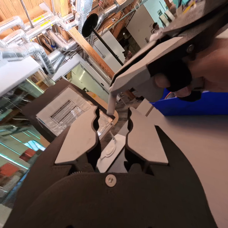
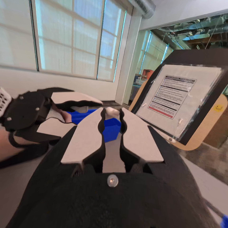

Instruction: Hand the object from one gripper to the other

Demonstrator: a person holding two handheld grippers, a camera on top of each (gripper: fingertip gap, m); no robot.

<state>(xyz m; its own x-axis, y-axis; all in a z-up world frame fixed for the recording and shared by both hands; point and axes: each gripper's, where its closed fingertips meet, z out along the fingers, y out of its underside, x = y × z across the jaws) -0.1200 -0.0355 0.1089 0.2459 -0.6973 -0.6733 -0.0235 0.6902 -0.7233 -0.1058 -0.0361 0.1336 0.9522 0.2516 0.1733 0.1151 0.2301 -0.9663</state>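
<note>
The object is a short white stick (image 1: 111, 104). My right gripper (image 1: 111, 87) comes in from the upper right in the left wrist view, shut on the stick's top end, and the stick hangs down from its tips. My left gripper (image 1: 113, 108) is open, and the stick's lower end shows in the gap between its fingertips without touching either. In the right wrist view my right gripper (image 2: 112, 109) pinches the white stick (image 2: 112, 111) at its tips. The left gripper (image 2: 89, 114) reaches in from the left, open, with its upper fingertip close to the stick.
A blue bin (image 2: 111, 129) stands on the grey table (image 1: 185, 148) just behind the grippers; it also shows in the left wrist view (image 1: 191, 106). A black board with a laminated sheet (image 2: 178, 98) leans at the right. A hand (image 1: 209, 69) holds the right gripper. The grippers are tip to tip, or close to it.
</note>
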